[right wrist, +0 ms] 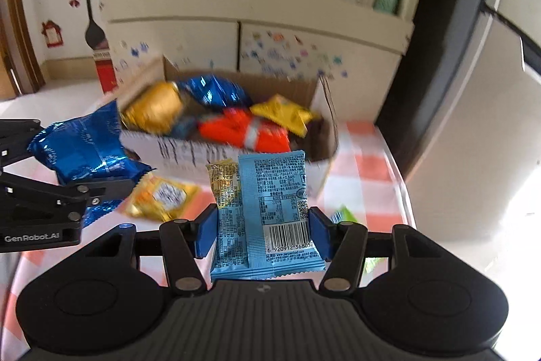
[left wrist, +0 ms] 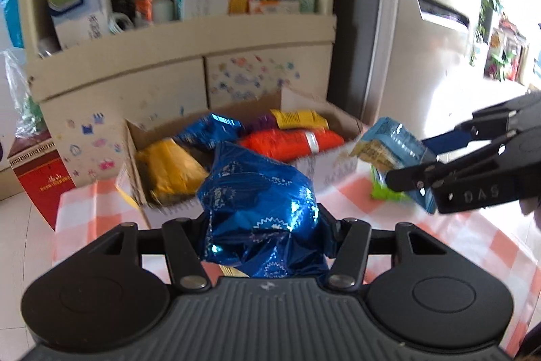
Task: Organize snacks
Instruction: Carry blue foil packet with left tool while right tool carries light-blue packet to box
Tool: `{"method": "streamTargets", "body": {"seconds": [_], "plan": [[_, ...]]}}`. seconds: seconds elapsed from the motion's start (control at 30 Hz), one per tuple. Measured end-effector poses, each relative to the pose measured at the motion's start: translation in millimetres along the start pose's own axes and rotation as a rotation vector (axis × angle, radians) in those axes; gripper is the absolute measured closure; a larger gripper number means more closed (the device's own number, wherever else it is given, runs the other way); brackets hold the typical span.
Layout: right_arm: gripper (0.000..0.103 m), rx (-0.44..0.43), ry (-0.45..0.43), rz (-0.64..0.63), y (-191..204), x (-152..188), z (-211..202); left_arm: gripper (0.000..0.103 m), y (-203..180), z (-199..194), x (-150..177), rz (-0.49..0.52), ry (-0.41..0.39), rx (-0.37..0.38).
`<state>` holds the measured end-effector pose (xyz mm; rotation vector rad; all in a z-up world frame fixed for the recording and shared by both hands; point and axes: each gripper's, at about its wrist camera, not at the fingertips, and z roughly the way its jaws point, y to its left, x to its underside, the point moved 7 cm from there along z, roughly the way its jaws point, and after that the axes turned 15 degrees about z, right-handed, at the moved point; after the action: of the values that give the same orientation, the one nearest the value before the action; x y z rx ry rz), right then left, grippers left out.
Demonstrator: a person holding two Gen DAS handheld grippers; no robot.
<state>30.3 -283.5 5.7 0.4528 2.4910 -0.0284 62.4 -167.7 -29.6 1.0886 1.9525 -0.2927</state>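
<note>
A shiny blue foil bag [left wrist: 260, 212] is pinched between the fingers of the left gripper [left wrist: 265, 225], and a pale blue packet [right wrist: 270, 212] is clamped between the blue pads [right wrist: 319, 234] of the right gripper [right wrist: 262, 234]; both are held in the air, on the near side of the cardboard box [right wrist: 233, 154]. The box stands on a table covered by a pink checked cloth [right wrist: 365, 164] and is already crowded with snacks – an orange bag [right wrist: 247, 129], a yellow packet [right wrist: 282, 112], a gold bag [right wrist: 152, 110] and another blue one [right wrist: 213, 92].

Risk is judged to lie mainly in the grips. The foil bag is puffy and slick, so it could be squeezed out sideways or burst if pressed harder. The pale packet is held by its lower half only and could swing or slide free during a fast move. With the box so full, a dropped packet might be left perched on the pile and tip over the rim. The two grippers are close together, and a clash above the box cannot be ruled out.

Only the right wrist view shows a yellow packet [right wrist: 160, 197] loose on the cloth beside the box – it is hidden behind the foil bag in the left view. A green packet [left wrist: 385, 192] under the right gripper is seen more clearly from the left wrist.
</note>
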Motion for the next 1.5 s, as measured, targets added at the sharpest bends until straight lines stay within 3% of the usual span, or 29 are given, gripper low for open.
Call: {"method": "streamTargets", "body": {"seconds": [0.33, 0.7, 0.93, 1.37, 1.5], "plan": [[0.040, -0.021, -0.104, 0.013, 3, -36, -18, 0.046, 33, -14, -33, -0.064, -0.080, -0.021], [0.040, 0.000, -0.162, 0.113, -19, -59, -19, 0.046, 70, 11, -46, -0.140, -0.064, -0.048], [0.040, -0.047, -0.172, 0.132, -11, -70, -1, 0.046, 89, 33, -52, -0.151, -0.053, -0.095], [0.039, -0.123, -0.179, 0.311, -2, -105, 66, 0.045, 118, 79, -58, -0.244, -0.020, -0.129], [0.029, -0.134, -0.149, 0.401, -6, -105, 83, 0.033, 123, 93, -56, -0.223, 0.006, -0.184]]}}
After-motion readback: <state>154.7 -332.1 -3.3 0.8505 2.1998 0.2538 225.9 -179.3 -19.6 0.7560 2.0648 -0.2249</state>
